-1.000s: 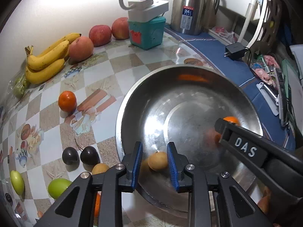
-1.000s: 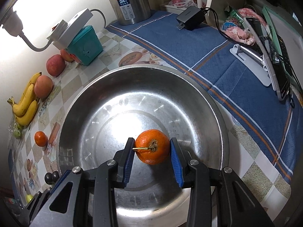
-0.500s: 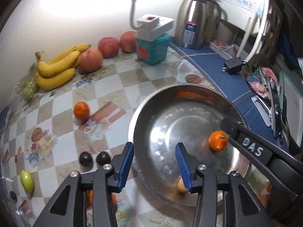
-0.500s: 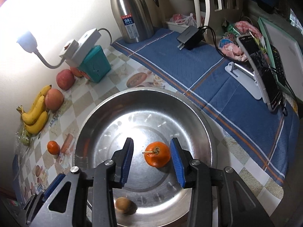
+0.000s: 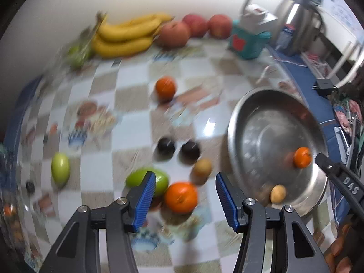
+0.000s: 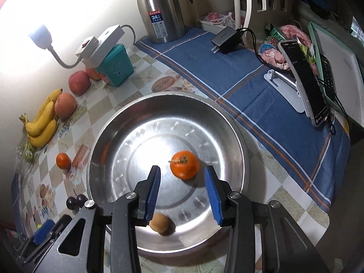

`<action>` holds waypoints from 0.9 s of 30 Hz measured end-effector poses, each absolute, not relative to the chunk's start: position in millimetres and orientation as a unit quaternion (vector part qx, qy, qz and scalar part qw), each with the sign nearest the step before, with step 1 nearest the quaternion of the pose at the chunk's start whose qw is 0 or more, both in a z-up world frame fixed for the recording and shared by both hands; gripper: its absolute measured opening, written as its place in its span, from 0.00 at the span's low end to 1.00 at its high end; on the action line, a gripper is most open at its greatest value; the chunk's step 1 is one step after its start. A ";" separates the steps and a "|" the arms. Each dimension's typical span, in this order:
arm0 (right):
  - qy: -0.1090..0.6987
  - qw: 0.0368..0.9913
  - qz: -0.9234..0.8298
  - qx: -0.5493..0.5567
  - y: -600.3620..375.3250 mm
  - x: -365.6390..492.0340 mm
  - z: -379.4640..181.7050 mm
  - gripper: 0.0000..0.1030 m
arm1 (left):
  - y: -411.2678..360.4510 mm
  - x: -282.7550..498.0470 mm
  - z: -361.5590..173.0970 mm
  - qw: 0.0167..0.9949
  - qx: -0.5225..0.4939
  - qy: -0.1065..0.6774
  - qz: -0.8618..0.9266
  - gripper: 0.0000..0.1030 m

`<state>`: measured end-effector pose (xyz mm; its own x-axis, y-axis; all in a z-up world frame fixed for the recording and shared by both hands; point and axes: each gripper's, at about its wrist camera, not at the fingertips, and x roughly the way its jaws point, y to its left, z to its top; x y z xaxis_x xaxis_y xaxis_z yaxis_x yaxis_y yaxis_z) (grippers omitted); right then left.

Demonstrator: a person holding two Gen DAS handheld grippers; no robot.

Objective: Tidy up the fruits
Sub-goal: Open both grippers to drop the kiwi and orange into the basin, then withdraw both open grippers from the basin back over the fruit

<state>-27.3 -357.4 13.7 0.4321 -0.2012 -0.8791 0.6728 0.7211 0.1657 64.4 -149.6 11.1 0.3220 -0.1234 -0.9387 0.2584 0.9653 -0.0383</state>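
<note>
A steel bowl (image 6: pixel 229 122) (image 5: pixel 250 104) holds an orange (image 6: pixel 184 165) (image 5: pixel 302 157) and a small tan fruit (image 6: pixel 160 223) (image 5: pixel 278 193). My right gripper (image 6: pixel 182 191) is open and empty above the bowl, the orange just beyond its fingertips. My left gripper (image 5: pixel 186 195) is open and empty over the checkered table left of the bowl, with another orange (image 5: pixel 180 197) between its jaws' line. Near it lie a green fruit (image 5: pixel 147 180), a tan fruit (image 5: pixel 202 168) and two dark plums (image 5: pixel 177 148).
Bananas (image 5: pixel 125 35) (image 6: pixel 42 122), apples (image 5: pixel 175 34) and a loose orange (image 5: pixel 165 87) lie by the wall. A teal box (image 6: pixel 117 64), a steel thermos (image 6: pixel 162 11), a charger (image 6: pixel 226 39) and a phone on a stand (image 6: pixel 302 82) stand on the blue cloth side.
My right gripper opened, released the orange in the bowl and rose. My left gripper dropped the tan fruit in the bowl and swung left over the loose fruit.
</note>
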 end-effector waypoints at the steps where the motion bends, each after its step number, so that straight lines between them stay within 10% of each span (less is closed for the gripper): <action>1: 0.462 0.805 -0.270 0.257 -355.9 -28.0 13.2 0.40 | -142.2 65.1 6.4 0.803 0.051 0.583 -0.112 0.57; 13: 0.480 0.811 -0.244 0.230 -330.5 -22.7 14.6 0.48 | -98.3 52.6 2.0 0.789 0.002 0.609 -0.087 0.60; 22: 0.491 0.818 -0.215 0.206 -311.6 -15.3 12.6 0.68 | -88.1 59.1 -2.9 0.786 -0.003 0.615 -0.063 0.98; 27: 0.496 0.823 -0.206 0.189 -304.4 -11.0 11.9 0.77 | -80.5 61.3 -6.5 0.783 -0.017 0.620 -0.053 1.00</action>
<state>-11.0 -304.4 11.9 0.4243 -0.1513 -0.8928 0.5250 0.8444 0.1064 61.3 -80.5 -6.5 0.2252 -0.1043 -0.9687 0.0619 0.9938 -0.0926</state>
